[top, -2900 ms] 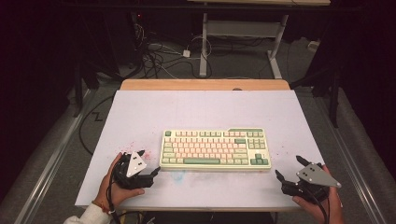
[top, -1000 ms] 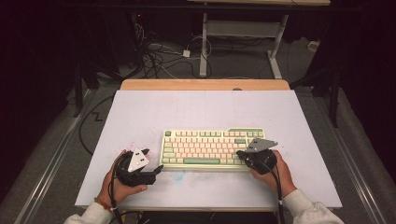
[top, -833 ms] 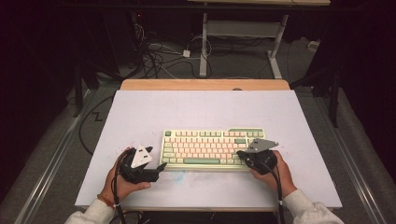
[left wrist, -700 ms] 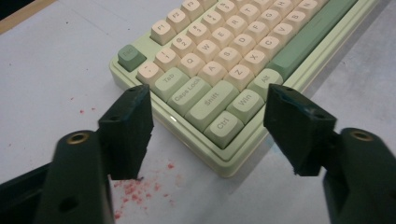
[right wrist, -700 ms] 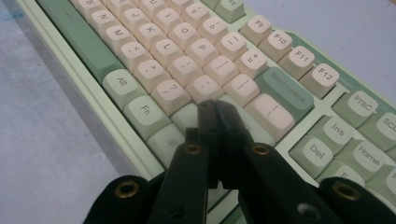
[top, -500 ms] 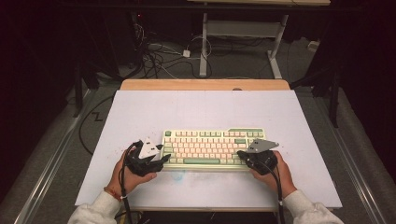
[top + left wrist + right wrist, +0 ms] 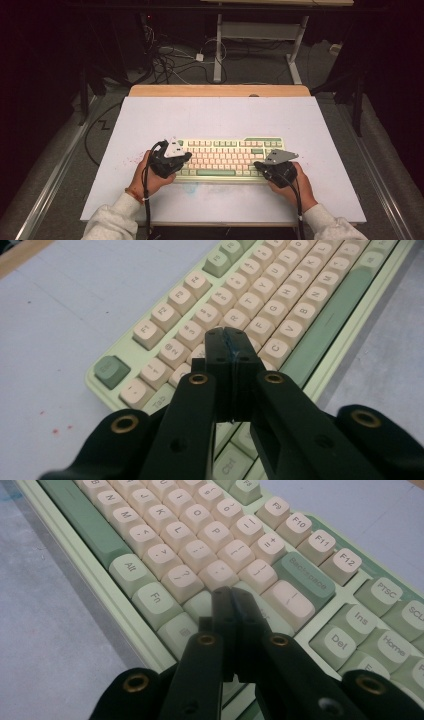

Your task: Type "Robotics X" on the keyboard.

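Observation:
A pale green keyboard with cream keys lies on the near half of the white table top. My left gripper hovers over its left end. In the left gripper view the keyboard stretches away and the left gripper has its jaws pressed together above the letter rows. They have just been closing, with nothing between them. My right gripper is at the keyboard's right end, shut and empty. In the right gripper view the right gripper points at the keyboard near the Enter key.
A wooden strip runs along the table's far edge. Beyond it, cables and a desk frame stand on the dark floor. Small red specks mark the table surface left of the keyboard.
My left hand has moved right and slightly up, from beside the keyboard onto its left end, and its jaws have closed. The right gripper came in from the table's right earlier, then stayed still.

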